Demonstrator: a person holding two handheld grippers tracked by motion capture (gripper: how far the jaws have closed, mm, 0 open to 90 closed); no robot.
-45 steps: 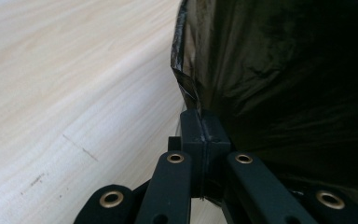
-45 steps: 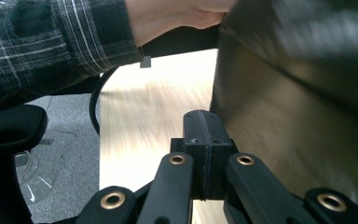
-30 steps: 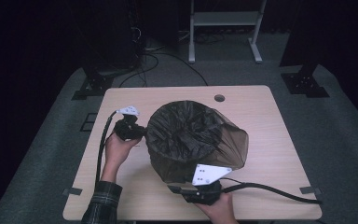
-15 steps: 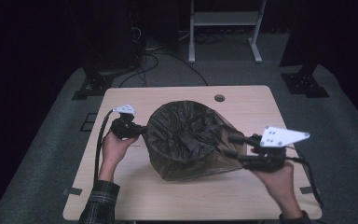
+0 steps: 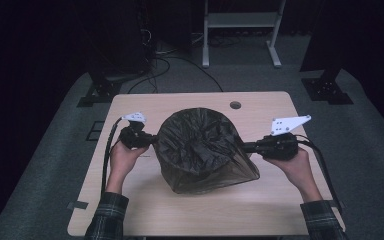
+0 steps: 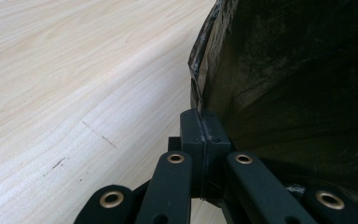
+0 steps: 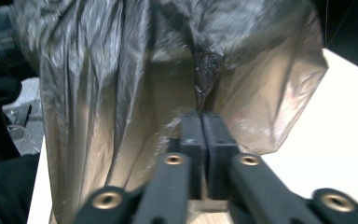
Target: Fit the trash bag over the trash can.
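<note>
Dark, crinkled plastic makes up the bin bag (image 5: 202, 150) that stands puffed on the pale wooden desk (image 5: 275, 200) between the two grippers, and what it holds cannot be told through the film. At its left, the left hand (image 5: 125, 156) lies low over the desk with its forearm reaching in from the near edge, and the left gripper (image 5: 150, 140) points level toward the bag, jaws pressed together on the bag's rim. At its right, the right hand (image 5: 292, 162) holds the right gripper (image 5: 247, 147) level and pointing inward, jaws having just closed and now pinching a fold of the bag's right side.
</note>
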